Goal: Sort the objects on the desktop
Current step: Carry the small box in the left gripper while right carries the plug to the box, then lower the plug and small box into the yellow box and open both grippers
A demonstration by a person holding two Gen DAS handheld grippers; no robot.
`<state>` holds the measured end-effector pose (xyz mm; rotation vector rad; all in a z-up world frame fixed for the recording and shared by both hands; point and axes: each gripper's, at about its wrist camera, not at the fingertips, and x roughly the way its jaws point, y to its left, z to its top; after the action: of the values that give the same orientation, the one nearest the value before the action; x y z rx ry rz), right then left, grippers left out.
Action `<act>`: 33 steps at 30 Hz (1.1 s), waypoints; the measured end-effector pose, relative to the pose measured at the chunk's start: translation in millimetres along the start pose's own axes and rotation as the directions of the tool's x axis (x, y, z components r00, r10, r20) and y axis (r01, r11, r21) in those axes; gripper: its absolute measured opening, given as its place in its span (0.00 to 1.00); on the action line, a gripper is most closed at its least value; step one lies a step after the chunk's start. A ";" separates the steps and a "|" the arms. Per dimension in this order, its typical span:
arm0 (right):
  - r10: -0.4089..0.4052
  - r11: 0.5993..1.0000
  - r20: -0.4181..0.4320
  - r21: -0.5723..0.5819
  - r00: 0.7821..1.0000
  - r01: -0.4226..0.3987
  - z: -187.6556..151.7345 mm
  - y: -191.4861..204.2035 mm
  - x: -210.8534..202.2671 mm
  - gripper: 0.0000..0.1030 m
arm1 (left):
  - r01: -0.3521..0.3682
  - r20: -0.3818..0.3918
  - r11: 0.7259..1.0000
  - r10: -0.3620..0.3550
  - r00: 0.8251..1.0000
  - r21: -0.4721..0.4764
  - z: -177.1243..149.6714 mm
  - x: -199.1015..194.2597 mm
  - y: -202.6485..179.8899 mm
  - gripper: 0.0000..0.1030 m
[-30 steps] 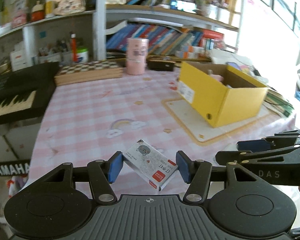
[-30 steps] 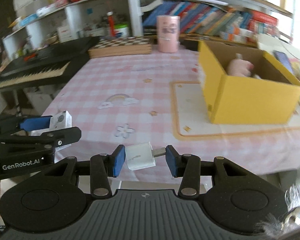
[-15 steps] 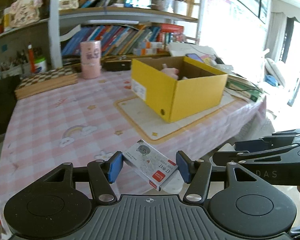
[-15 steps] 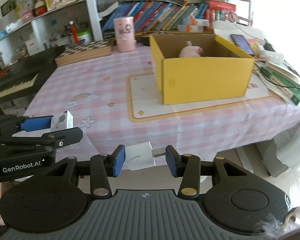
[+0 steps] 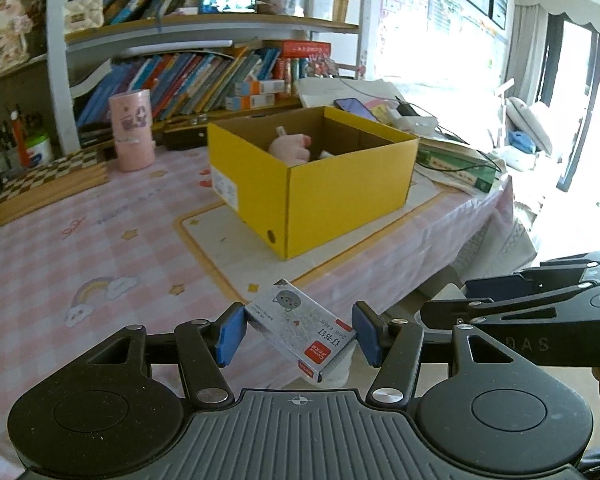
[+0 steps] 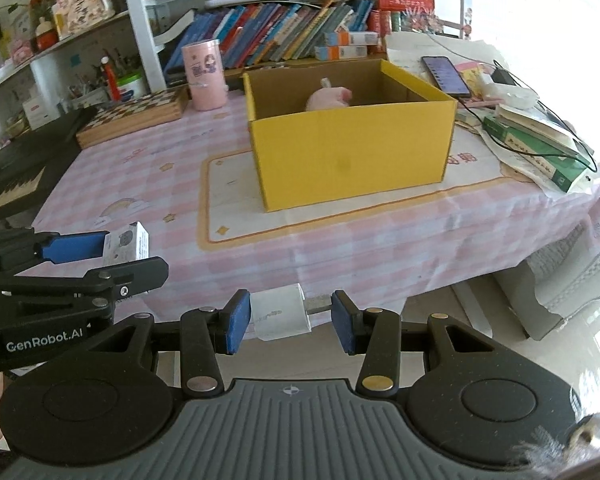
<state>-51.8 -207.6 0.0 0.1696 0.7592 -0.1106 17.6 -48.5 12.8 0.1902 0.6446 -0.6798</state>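
My left gripper is shut on a small grey staple box with a cat face and a red end, held tilted above the table's front edge. The staple box also shows in the right wrist view. My right gripper is shut on a white charger plug, its metal prongs against the right pad, in front of the table edge. An open yellow cardboard box stands on a cream mat and holds a pink plush toy; the yellow box also shows in the right wrist view.
The table has a pink checked cloth. A pink cup and a chessboard case stand at the back. Books, a phone and cables lie right of the box. A keyboard sits at the left. Bookshelves rise behind.
Both grippers have swung to the right with their objects still held, so the yellow box now sits nearer the middle of each view. The grips have not changed.
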 end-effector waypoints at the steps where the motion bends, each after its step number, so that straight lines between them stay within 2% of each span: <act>1: 0.000 1.000 0.000 0.000 1.000 0.000 2.4 -3.7 1.3 0.40 | 0.002 -0.003 1.000 -0.002 1.000 0.002 2.6 3.4 -3.0 0.56; 13: 0.016 1.000 -0.019 -0.010 1.000 -0.016 35.1 -60.8 25.3 0.40 | -0.004 -0.018 1.000 0.004 1.000 0.001 37.1 51.5 -37.0 0.56; 22: 0.028 0.998 -0.003 -0.050 1.000 -0.028 65.2 -105.8 45.1 0.40 | -0.028 0.040 1.000 0.028 0.999 -0.007 72.0 86.5 -63.7 0.56; 26: 0.044 0.997 0.026 -0.066 0.999 -0.042 83.6 -123.9 51.5 0.40 | -0.051 0.079 0.999 0.052 0.996 -0.018 90.6 96.2 -69.0 0.56; 33: 0.078 0.991 0.131 -0.115 0.988 -0.063 134.6 -146.6 59.3 0.40 | -0.116 0.153 0.992 0.122 0.981 -0.048 127.7 111.4 -67.1 0.56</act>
<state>58.2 -379.5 38.4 0.0822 0.6219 -0.0124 103.6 -205.1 48.5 0.1364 0.4918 -0.5605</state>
